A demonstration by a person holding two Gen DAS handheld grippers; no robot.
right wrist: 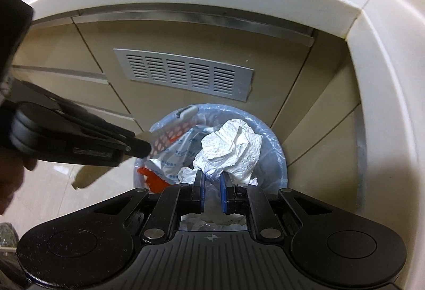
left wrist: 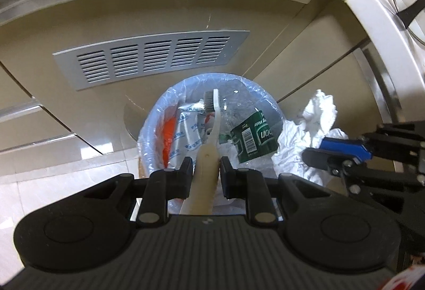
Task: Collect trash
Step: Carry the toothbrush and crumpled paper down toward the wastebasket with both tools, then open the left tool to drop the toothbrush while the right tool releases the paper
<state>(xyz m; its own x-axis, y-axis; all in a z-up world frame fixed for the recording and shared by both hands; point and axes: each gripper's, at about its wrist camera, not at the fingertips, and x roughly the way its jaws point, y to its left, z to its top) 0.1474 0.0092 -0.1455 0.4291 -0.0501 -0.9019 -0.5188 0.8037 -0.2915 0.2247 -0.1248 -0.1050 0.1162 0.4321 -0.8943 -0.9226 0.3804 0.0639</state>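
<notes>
Toothbrush handle end hidden under left gripper, clamped on it; right gripper pinches crumpled tissue w/ bin below.

Just right of the left jaws, a green label shows a barcode and upside-down letters, roughly "oon"; the wrapper's blue print is illegible.

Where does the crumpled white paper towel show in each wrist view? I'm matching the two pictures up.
Left wrist view: the paper towel sits right of centre, pinched by the right gripper beside the bin's right rim.
Right wrist view: the paper towel is at centre, just beyond the right gripper, over the bin.
Shared landmark: the slotted vent panel behind the lined trash bin.
</notes>
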